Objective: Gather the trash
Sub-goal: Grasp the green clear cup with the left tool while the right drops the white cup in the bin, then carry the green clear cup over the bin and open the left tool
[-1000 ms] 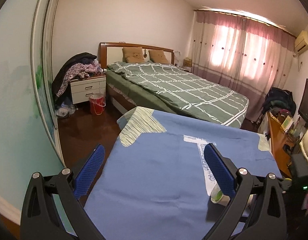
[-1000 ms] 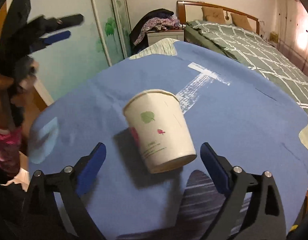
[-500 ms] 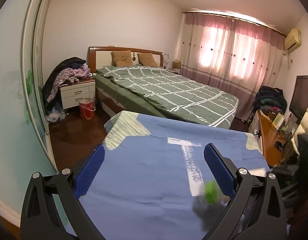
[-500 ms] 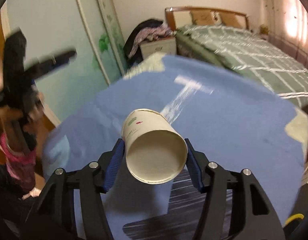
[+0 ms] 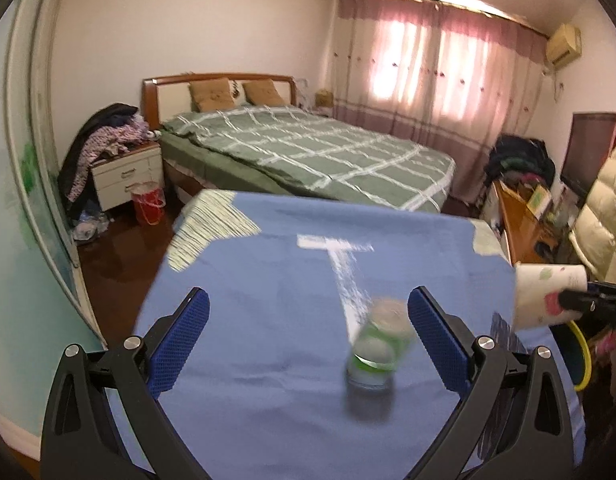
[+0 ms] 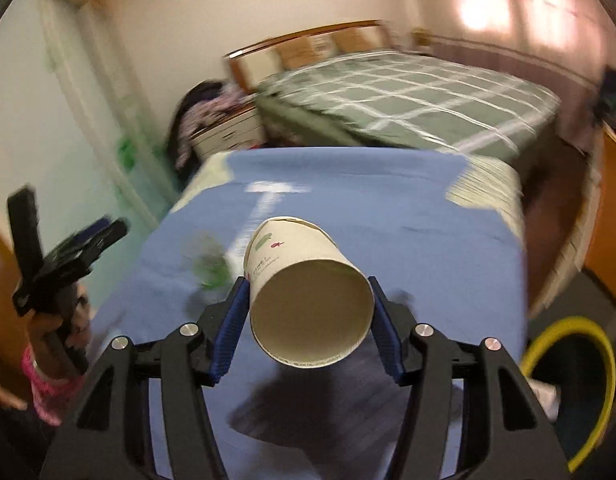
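Right gripper [image 6: 308, 320]: jaws drawn in on a paper cup [image 6: 308, 296], both blue pads pressed to its sides. Cup lies on its side in the grip, open mouth toward the camera, base pointing away toward the table. It is lifted clear of the table; its shadow falls on the cloth underneath. Cup is white with a green leaf print and a small pink mark.

Landmark: table under a blue cloth [image 5: 268, 320], with a white T-shaped mark [image 5: 339, 256] on it.

In the left wrist view the same cup [image 5: 547, 296] shows just off the table's right edge, with the dark gripper body behind it.

Left gripper [image 5: 308, 340]: jaws spread wide, nothing between the pads. It hangs over the near part of the table.

A small bottle with a green label [image 5: 377, 350] stands on the cloth at the foot of the T mark, nearer the left gripper's right finger, not touching it. Blurred; cannot read the label. In the right wrist view it shows only as a green smear [image 6: 210, 266] left of the cup.

A yellow-rimmed bin [image 6: 567, 380] sits beside the table's right near corner, below table level.

Beyond the table's far edge: a bed with a green checked cover [image 5: 308, 152]. A red bucket [image 5: 148, 202] stands on the floor off the table's far left corner.
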Demonstrator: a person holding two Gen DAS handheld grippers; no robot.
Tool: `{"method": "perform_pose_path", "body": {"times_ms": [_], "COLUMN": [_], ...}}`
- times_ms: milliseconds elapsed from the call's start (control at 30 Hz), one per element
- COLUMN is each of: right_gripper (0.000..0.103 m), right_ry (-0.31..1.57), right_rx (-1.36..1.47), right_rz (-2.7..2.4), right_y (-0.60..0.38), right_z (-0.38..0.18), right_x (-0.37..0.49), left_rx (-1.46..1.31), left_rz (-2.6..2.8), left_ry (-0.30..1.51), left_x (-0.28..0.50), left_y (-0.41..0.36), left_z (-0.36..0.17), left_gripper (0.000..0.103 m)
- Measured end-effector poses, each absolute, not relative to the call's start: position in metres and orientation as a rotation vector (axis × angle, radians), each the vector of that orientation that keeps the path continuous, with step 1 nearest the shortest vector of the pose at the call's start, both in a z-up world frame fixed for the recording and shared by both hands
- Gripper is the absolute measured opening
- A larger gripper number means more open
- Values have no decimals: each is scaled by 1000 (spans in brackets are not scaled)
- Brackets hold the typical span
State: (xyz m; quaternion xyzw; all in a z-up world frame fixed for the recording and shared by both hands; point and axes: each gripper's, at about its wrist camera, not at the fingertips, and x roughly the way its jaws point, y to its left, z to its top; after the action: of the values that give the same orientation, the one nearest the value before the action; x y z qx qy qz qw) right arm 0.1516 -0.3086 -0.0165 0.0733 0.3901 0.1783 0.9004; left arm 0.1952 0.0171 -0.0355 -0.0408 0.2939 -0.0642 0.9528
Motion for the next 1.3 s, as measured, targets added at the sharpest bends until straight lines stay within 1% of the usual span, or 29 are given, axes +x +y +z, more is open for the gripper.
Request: {"method": "perform_pose_path", "body": {"times_ms": [233, 400, 533, 633, 733, 900, 967, 1033, 1067, 1133, 1200, 1300], "right_gripper": [56, 57, 61, 75, 75, 78, 78, 78, 78, 78, 78, 78], "right_ry": [767, 759, 802, 805, 796, 780, 778, 778, 777, 772, 767, 756], "right_rx": [330, 358, 356, 345, 373, 367, 375, 371, 368, 372, 379, 385], "right_rz": [-24, -278, -391, -470, -466, -445, -426, -420, -417, -412, -412, -412], "right_y": [-429, -490, -515, -522, -526, -521, -519, -517, -516, -516, -519, -522], "right_z": [-43, -63, -87, -100, -106, -104, -103, -104, -103, -103, -102, -100], "right_x": [112, 86, 81, 82, 81, 81, 81, 82, 82, 80, 77, 71], "left_rx": [-22, 20, 46, 65, 80, 106, 116, 129, 130, 131, 136, 156], "left_rz": [-203, -213, -219, -219, -221, -202, -199, -202, -212, -229, -242, -249], "left_ry": [659, 723, 762, 779, 790, 808, 807, 819, 828, 846, 855, 846], "left_x": [205, 217, 228, 235, 243, 258, 261, 266, 268, 271, 272, 269], "left_y": [-18, -33, -45, -51, -55, -63, -65, -69, -70, -73, -76, -83], "left_z": [-58, -79, -91, -96, -100, -108, -110, -113, -115, -118, -120, -119], "left_gripper": [98, 98, 98, 98, 98, 97, 90, 76, 72, 56, 50, 49]}}
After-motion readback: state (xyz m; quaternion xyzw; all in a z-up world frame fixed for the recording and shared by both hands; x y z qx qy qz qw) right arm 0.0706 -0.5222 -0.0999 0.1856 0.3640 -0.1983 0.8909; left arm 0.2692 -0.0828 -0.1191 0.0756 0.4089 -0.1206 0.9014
